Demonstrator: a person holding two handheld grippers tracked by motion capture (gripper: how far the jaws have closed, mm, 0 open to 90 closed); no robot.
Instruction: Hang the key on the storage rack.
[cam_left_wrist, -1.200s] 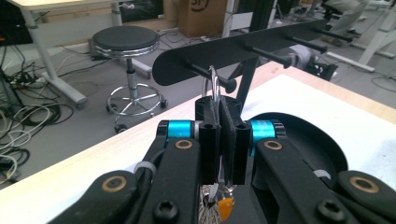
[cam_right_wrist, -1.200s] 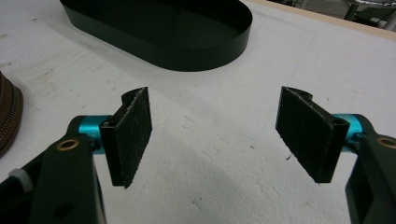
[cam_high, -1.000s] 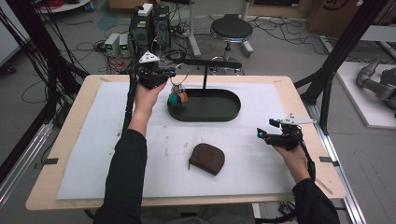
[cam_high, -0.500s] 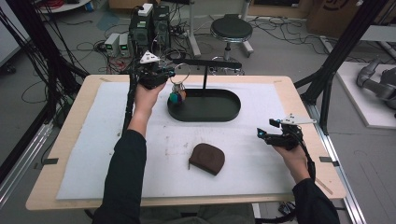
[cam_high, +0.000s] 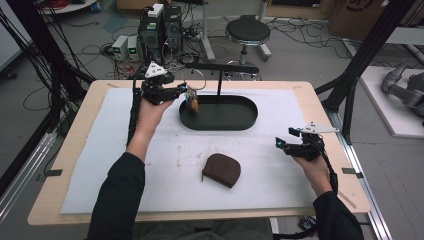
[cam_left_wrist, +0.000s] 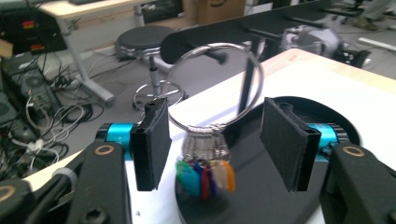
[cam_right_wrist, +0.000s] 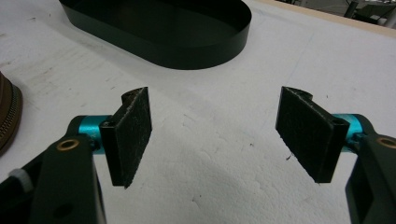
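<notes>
While our left tongs (cam_left_wrist: 215, 140) stand released around the key ring (cam_left_wrist: 215, 88) over the tray (cam_high: 240, 120), our right tongs (cam_right_wrist: 219, 135) hover released above the surface (cam_high: 300, 100).

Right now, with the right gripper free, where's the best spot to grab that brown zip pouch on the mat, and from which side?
Probably the brown zip pouch's curved, domed edge, approached from above with jaws spanning its narrower width. It lies flat on the white mat, so a side approach would likely just push it. The right gripper is open, to its right.

Black oval tray (cam_high: 250, 119), brown pouch (cam_high: 221, 170), silver key ring (cam_left_wrist: 215, 88), multicoloured tags (cam_left_wrist: 203, 173), white mat (cam_high: 100, 165)
</notes>
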